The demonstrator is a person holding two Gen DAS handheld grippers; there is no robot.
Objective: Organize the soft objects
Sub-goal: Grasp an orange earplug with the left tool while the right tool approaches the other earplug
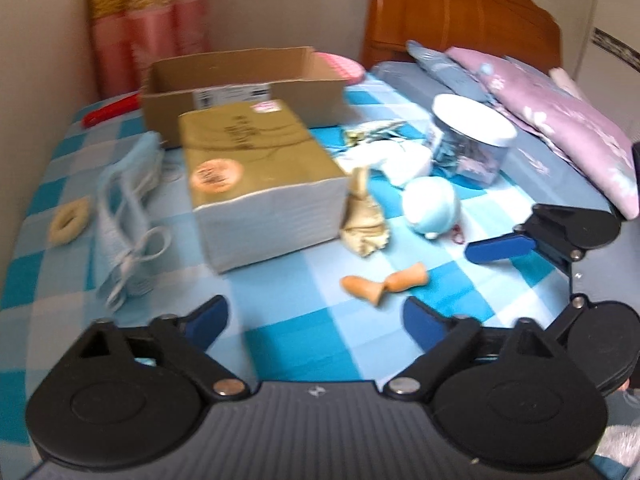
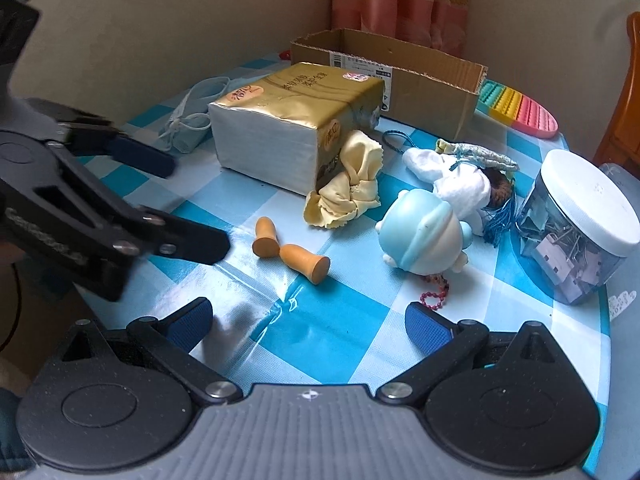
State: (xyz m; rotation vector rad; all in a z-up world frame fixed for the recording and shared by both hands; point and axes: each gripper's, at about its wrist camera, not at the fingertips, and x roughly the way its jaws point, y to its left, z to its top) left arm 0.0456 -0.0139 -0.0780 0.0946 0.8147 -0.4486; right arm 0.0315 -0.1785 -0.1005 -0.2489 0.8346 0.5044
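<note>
Right now we've got both claws spread & empty over the checked cloth [image 2: 352, 320]: left gripper [image 1: 316, 316], right gripper [image 2: 308, 320]. Orange squishy piece [image 2: 290, 254] lies just ahead, long axis slanting across us, w/ the left's jaw tip nearer. Farther back sits the cardboard box [image 2: 420, 76].

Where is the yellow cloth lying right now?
In both wrist views the yellow cloth lies crumpled on the checked tablecloth, against the tissue pack, with the blue toy on its other side.
</note>
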